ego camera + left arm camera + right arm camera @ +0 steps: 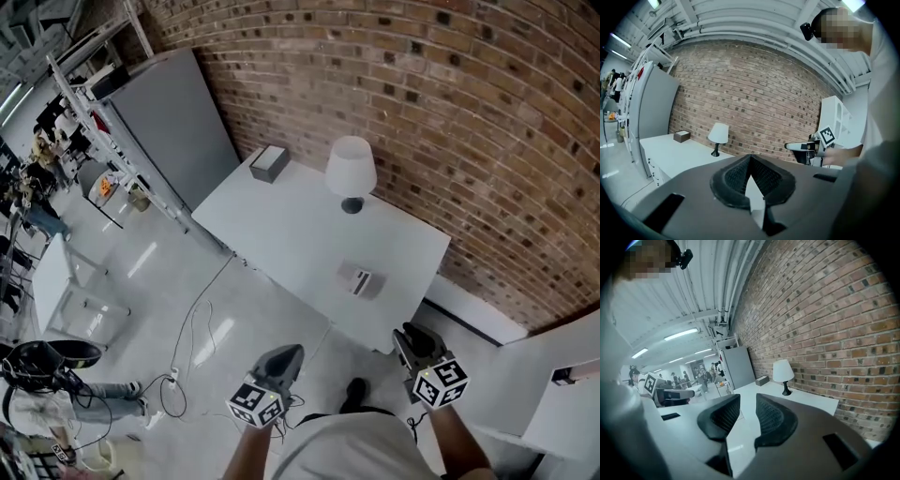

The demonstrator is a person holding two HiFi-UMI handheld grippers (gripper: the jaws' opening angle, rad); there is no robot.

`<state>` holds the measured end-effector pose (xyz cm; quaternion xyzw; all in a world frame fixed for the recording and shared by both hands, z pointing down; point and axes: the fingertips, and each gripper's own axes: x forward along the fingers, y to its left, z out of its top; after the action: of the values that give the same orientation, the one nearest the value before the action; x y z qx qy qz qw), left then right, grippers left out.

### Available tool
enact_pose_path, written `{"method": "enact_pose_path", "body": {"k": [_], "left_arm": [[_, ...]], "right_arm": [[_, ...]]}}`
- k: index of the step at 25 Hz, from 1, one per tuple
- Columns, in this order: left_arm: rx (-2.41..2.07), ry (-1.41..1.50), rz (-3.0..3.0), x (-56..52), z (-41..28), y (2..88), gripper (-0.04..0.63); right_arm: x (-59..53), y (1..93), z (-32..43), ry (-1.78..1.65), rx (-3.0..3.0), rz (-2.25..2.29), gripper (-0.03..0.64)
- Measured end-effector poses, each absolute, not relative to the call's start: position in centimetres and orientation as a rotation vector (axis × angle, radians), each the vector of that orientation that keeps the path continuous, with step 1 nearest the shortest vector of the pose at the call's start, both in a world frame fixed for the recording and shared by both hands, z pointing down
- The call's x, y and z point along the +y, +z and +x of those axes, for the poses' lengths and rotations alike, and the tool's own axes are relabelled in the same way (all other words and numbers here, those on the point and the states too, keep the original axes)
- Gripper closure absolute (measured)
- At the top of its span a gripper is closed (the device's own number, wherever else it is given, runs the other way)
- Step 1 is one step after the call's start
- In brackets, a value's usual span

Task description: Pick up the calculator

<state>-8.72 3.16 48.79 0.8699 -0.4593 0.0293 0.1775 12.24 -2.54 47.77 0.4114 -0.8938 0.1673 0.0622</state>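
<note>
The left gripper [750,161] was clenched, its two dark ribbed pads meeting at the tips with nothing caught between them, while the right gripper [747,405] stood released, its jaws apart and only bare tabletop showing through the gap. In the head view both tools hung low over the pale floor, the left gripper [286,354] and the right gripper [410,336] side by side, each with its marker cube turned toward the camera and each short of the table's near edge. The calculator [359,279] lay flat on the white table [281,225], close to that near edge and nearer the right-hand tool, well clear of both grippers. Farther back on the same table a lamp [351,169] with a white shade stood by the brick wall [422,94], and a small dark box [269,163] sat at the far left corner. A tall grey cabinet [178,131] stood beside the table, and a thin cable [197,337] trailed across the floor to the left.
</note>
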Motion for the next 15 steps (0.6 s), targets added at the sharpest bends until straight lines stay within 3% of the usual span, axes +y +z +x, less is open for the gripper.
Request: {"method": "enact_pose_path", "body": {"k": [15], "left_arm": [[-1.347,0.133,2.378,-2.7,-6.8,50.8,0.581]], "right_arm": [[-9.1,51.2,13.2,0.609,-2.681,1.149,0.502]]}}
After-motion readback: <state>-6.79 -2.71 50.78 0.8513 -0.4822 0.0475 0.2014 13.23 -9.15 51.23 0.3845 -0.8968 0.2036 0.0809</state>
